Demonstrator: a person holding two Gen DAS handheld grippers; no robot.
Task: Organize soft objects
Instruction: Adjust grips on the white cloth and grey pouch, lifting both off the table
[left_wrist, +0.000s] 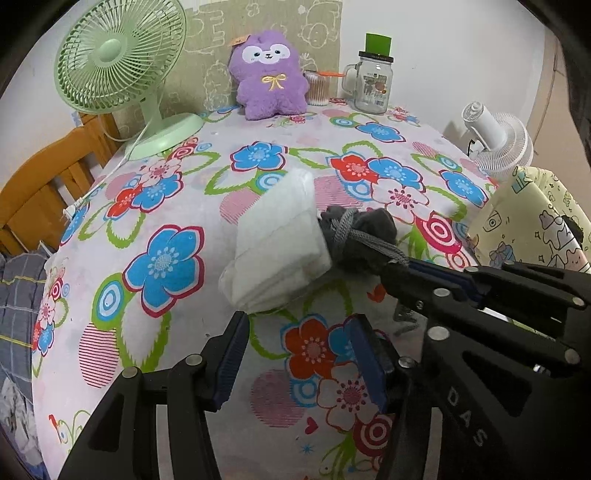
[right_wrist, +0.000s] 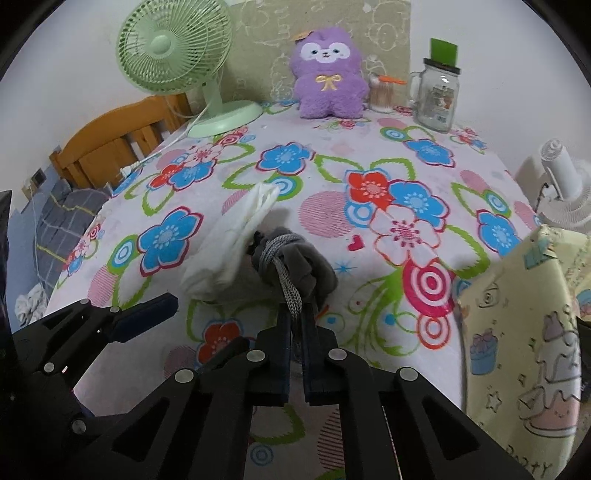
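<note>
Right tool (right_wrist: 295, 321) clamped on the grey cord (right_wrist: 290, 291) of the grey bundle (right_wrist: 295, 258), mid-frame beside the white cloth (left_wrist: 280, 240); left tool (left_wrist: 299, 354) apart, empty, just below the cloth.

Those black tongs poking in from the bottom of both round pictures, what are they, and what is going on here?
They are hand-held tools, one per hand, each with a camera looking along its fingers; so one picture comes from the left tool, one from the right. The right tongs are shut on the grey cord knotted around a dark grey bundle. The left tongs are open and empty. A folded white cloth lies against the bundle on the flowered tablecloth. At the back stand a purple plush toy, a green fan and a glass jar.
</note>
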